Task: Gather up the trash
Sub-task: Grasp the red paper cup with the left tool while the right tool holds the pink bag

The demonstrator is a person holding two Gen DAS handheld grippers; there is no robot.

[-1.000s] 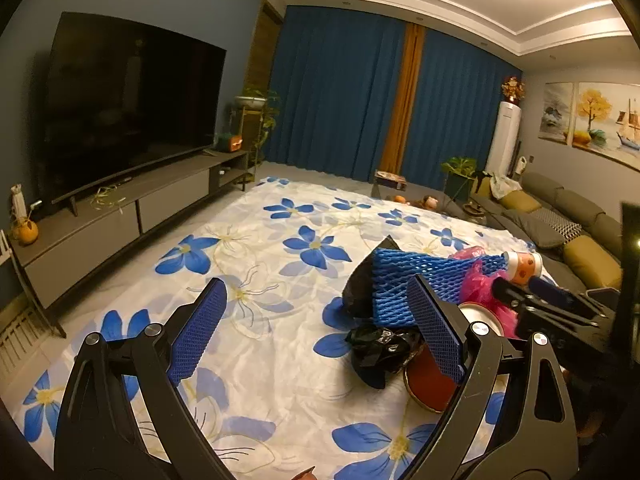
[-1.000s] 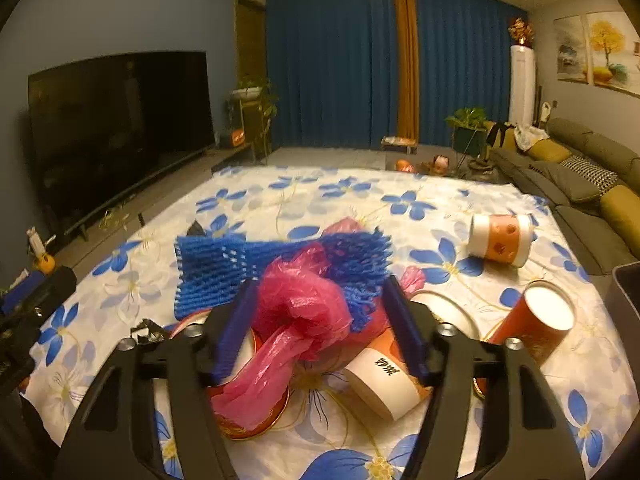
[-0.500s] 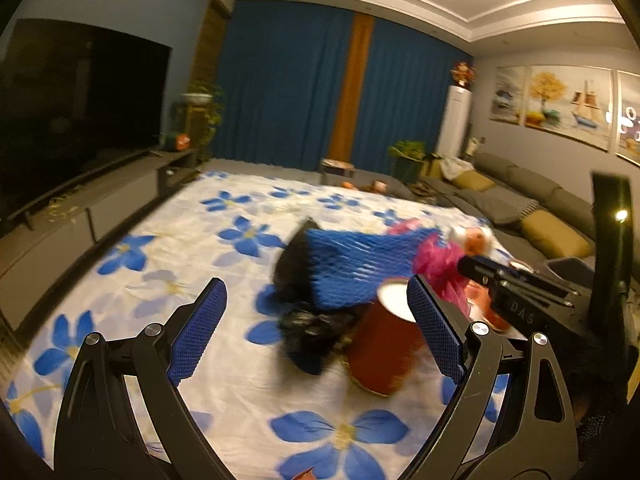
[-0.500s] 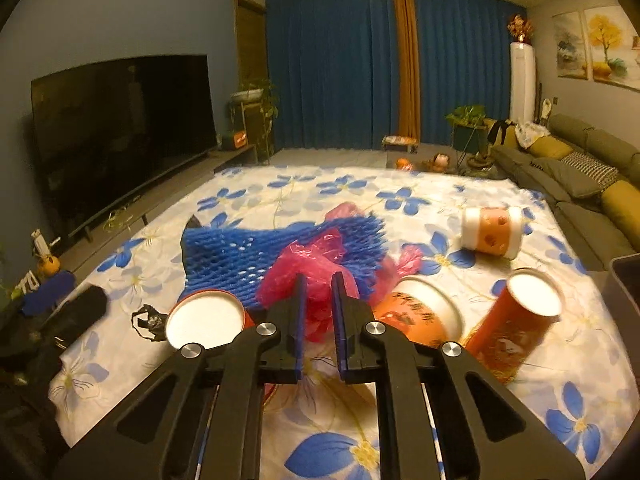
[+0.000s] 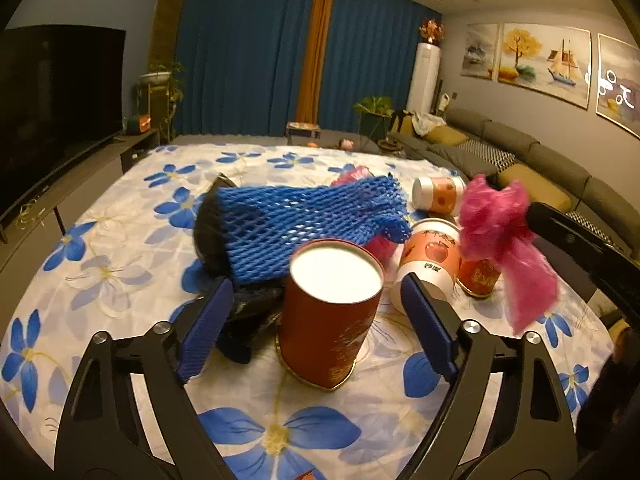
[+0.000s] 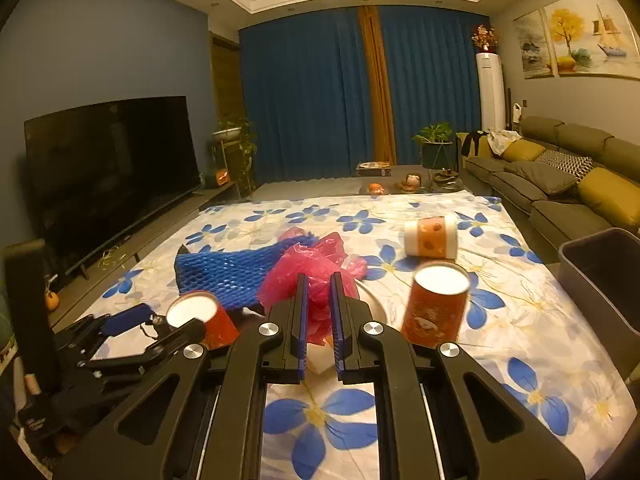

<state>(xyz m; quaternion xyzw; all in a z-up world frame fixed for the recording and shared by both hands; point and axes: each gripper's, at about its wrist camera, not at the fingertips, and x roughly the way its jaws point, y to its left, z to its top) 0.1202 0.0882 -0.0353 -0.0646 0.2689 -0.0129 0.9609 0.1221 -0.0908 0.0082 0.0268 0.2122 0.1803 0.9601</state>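
**Pink bag pinched, red cup framed**

The right gripper [image 6: 319, 312] has its jaws clamped on the pink plastic bag [image 6: 310, 276], lifted off the flowered sheet [image 6: 532, 344]. The left gripper [image 5: 316, 320], jaws just narrowing yet wide, straddles the red cup [image 5: 330, 316] untouched. The blue foam net [image 5: 296, 220] half hides black wrapping; the grey bin [image 6: 604, 276] is cut off.

In the left wrist view, the crumpled pink plastic bag [image 5: 502, 236] at right of centre is smeared by motion blur, and it hides most of the small red paper cup [image 5: 479, 276] behind it. The crinkled black plastic bag [image 5: 250, 320] lies largely buried under the blue foam mesh sleeve [image 5: 304, 220]. In the right wrist view, the grey plastic bin [image 6: 604, 276] is cut off by the right edge.
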